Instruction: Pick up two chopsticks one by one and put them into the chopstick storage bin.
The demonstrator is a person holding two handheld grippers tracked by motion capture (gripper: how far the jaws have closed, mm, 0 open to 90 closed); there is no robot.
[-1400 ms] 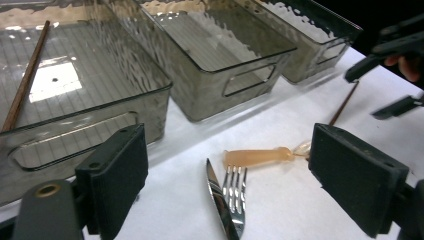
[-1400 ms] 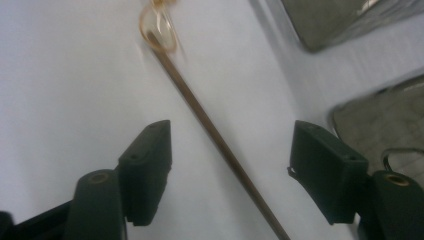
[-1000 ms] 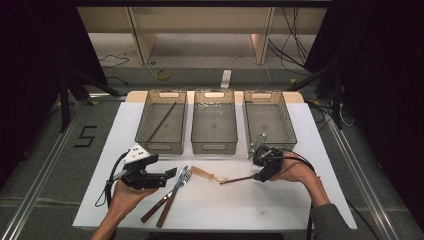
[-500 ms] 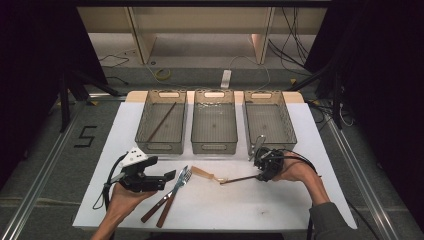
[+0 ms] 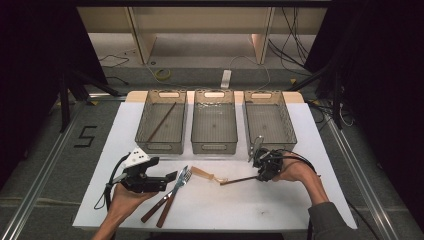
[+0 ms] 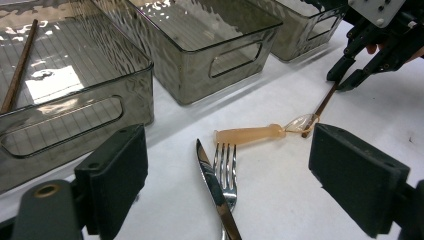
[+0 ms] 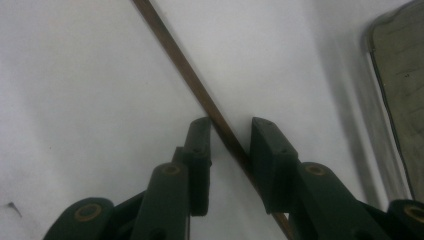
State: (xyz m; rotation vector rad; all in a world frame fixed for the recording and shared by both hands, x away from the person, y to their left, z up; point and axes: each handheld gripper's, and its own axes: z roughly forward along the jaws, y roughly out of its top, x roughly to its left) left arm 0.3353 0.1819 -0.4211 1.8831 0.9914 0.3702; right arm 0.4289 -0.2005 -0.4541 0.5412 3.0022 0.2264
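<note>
Right gripper (image 7: 230, 131) straddles the brown chopstick (image 7: 200, 95), which runs aslant between the fingers (image 7: 200, 150); jaws just closing, gap remains, not yet clamped. Left gripper (image 5: 167, 177) spread wide, empty, well off.

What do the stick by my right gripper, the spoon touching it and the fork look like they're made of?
Stick: probably wood or bamboo, matte brown and slim with no gleam. Spoon: likely plastic or resin, amber and translucent, its bowl nearly clear. Fork: metal, probably polished steel, with mirror-like glints on the tines; its handle looks brown, perhaps wood.
</note>
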